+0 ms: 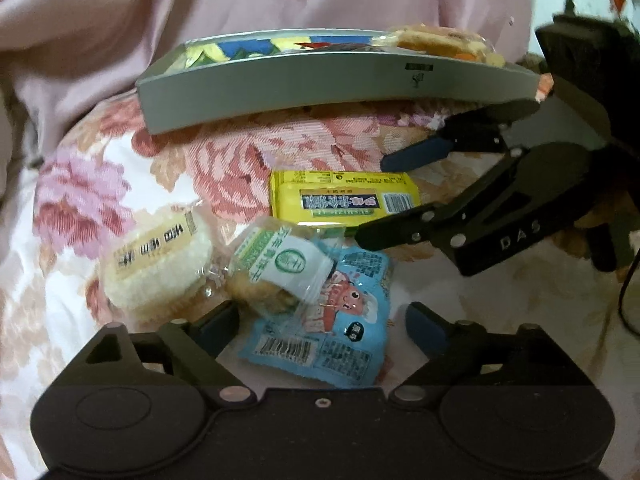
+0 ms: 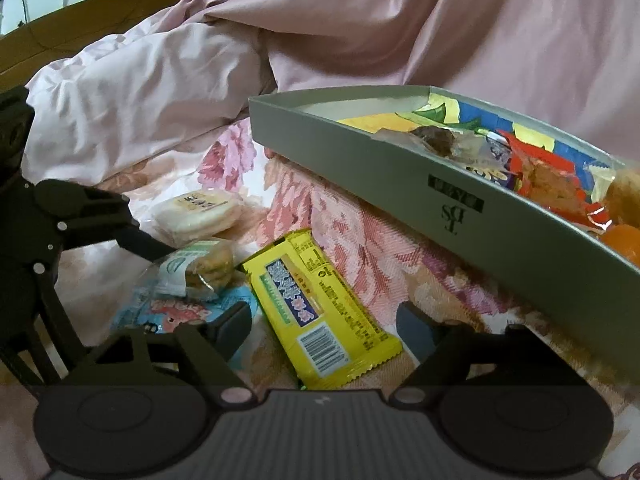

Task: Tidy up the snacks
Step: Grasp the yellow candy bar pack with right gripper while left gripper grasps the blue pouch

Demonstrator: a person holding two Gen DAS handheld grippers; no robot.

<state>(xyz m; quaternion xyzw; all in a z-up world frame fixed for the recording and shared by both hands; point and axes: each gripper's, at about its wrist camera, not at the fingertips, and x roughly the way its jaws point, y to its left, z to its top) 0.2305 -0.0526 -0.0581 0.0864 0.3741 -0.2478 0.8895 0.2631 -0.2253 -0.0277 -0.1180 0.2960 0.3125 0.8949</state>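
A blue packet (image 1: 340, 320) is framed between the spread jaws of the left gripper (image 1: 322, 324). At twelve o'clock a grey tray (image 1: 320, 84) is seen; at two o'clock, the right gripper (image 1: 372, 200).

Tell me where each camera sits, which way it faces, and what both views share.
Left wrist: on the left hand-held gripper, angled down over the blue snack packet; the right hand-held gripper enters from the right.
Right wrist: on the right hand-held gripper, angled down over the yellow packet; the left one shows at left.
Shared: grey box, snacks, floral bedspread.
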